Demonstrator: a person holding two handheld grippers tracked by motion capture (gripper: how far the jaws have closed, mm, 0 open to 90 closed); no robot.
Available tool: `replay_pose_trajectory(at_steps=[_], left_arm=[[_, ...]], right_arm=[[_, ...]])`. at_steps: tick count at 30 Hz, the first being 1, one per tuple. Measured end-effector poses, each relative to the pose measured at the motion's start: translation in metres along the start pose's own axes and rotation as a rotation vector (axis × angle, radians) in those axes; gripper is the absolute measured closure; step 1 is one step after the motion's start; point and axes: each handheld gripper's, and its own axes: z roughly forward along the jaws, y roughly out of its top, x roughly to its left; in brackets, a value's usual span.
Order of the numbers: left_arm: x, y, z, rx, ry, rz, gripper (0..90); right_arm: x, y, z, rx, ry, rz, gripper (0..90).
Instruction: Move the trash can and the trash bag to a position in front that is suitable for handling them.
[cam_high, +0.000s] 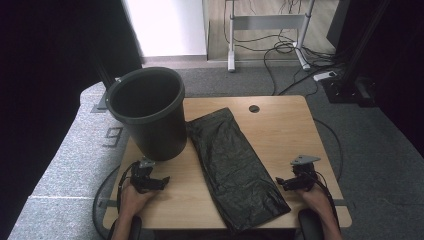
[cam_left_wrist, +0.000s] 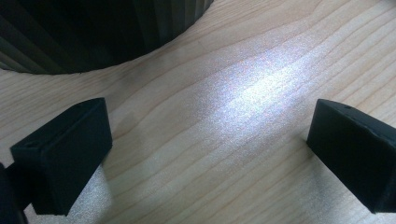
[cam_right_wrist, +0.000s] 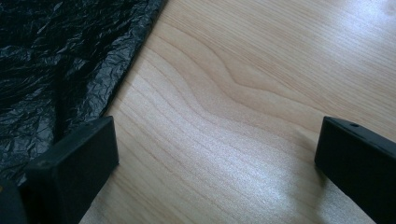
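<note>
A black plastic bin stands upright on the left part of the wooden table; its ribbed wall fills the top left of the left gripper view. A crumpled black bin bag lies flat down the table's middle, and its edge shows at the left of the right gripper view. My left gripper rests near the table's front left, just in front of the bin, open over bare wood. My right gripper sits at the front right beside the bag, open, with bare wood between its jaws.
The table has a round cable hole near its far edge. Beyond it are grey carpet, a metal desk frame, loose cables and a power strip. Dark curtain hangs at the left.
</note>
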Motion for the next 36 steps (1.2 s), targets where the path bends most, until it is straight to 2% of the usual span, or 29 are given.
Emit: replay_pose_trajectory(at_steps=[15, 20, 25, 28, 36], left_arm=[[-0.001, -0.001, -0.001, 0.001, 0.002, -0.003, 0.0], [-0.001, -0.001, -0.001, 0.000, 0.002, -0.004, 0.0], [-0.001, -0.001, 0.000, 0.001, 0.002, -0.003, 0.0], [-0.001, -0.001, 0.000, 0.001, 0.002, -0.003, 0.0], [-0.001, 0.000, 0.000, 0.001, 0.002, -0.003, 0.0]], right_arm=[[0.001, 0.000, 0.000, 0.000, -0.003, 0.002, 0.0], [0.006, 0.000, 0.000, 0.001, 0.003, -0.002, 0.0], [0.022, 0.010, 0.010, 0.002, 0.049, -0.047, 0.0], [0.032, 0.020, 0.020, 0.003, 0.092, -0.092, 0.0], [0.059, 0.042, 0.042, 0.003, 0.146, -0.145, 0.0]])
